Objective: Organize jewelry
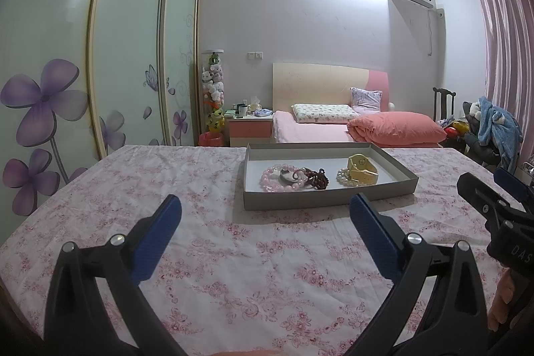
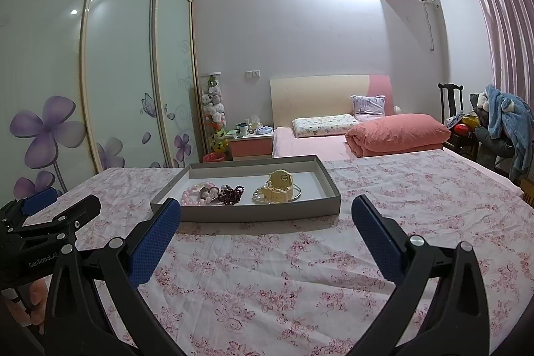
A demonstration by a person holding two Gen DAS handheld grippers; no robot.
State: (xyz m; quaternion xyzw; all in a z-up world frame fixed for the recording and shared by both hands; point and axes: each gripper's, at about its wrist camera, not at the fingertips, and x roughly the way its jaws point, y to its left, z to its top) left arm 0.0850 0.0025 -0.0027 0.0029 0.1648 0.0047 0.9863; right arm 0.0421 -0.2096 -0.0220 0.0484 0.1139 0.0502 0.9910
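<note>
A shallow grey tray point(image 1: 320, 197) point(image 2: 253, 212) sits on the floral cloth ahead of both grippers. Inside lie a pink bead bracelet point(image 1: 278, 186) point(image 2: 193, 197), a dark red bead bracelet point(image 1: 317, 178) point(image 2: 232, 194), a pearl bracelet point(image 1: 345, 178) point(image 2: 260, 196) and a cream watch point(image 1: 362, 170) point(image 2: 278, 187). A thin silver bangle point(image 2: 298, 193) lies by the watch. My left gripper point(image 1: 265, 207) is open and empty, short of the tray's near wall. My right gripper point(image 2: 267, 211) is also open and empty, its left finger overlapping the tray's near left corner in view.
The floral-covered table point(image 1: 233, 256) point(image 2: 300, 272) stretches around the tray. Behind it are a bed with a coral duvet point(image 1: 395, 127), a bedside cabinet point(image 1: 250, 129), sliding wardrobe doors point(image 1: 83, 72) at left, and a chair piled with clothes point(image 1: 494, 125) at right.
</note>
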